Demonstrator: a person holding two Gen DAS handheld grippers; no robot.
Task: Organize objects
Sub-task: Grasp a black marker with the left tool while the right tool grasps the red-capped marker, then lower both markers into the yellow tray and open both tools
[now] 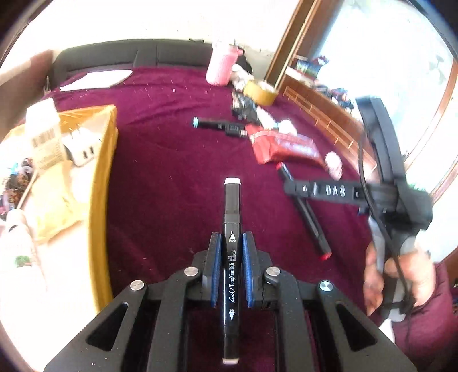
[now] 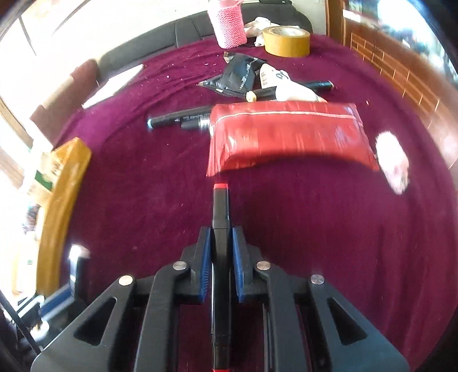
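Markers fill both grips: a black art marker with a white cap point(image 1: 232, 243), printed "Touch" and "Art Marker" down its barrel, lies lengthwise in the left gripper point(image 1: 232, 246), and a black marker with a red cap point(image 2: 220, 229) lies the same way in the right gripper point(image 2: 220, 243). Each points forward over the maroon cloth point(image 2: 315, 243) that covers the desk. Only the left wrist view shows the right gripper from outside, held in the person's hand point(image 1: 398, 274) with its red-capped marker slanting down toward the cloth; it also shows the yellow-walled box point(image 1: 100, 177) at the left, which holds a white charger and padded envelopes. The right wrist view shows the box only as a blurred yellow edge, but gives the clearer look at the red pouch point(image 2: 286, 137) just ahead, the blue-capped marker point(image 2: 177, 118) lying beside its left end, the black packet point(image 2: 237, 75), the roll of tan tape point(image 2: 286, 41) and the pink knitted holder point(image 2: 227, 25) farther back. On both grippers the blue-padded fingers point(image 1: 247, 269) are closed in, clamped on the marker barrel between them.
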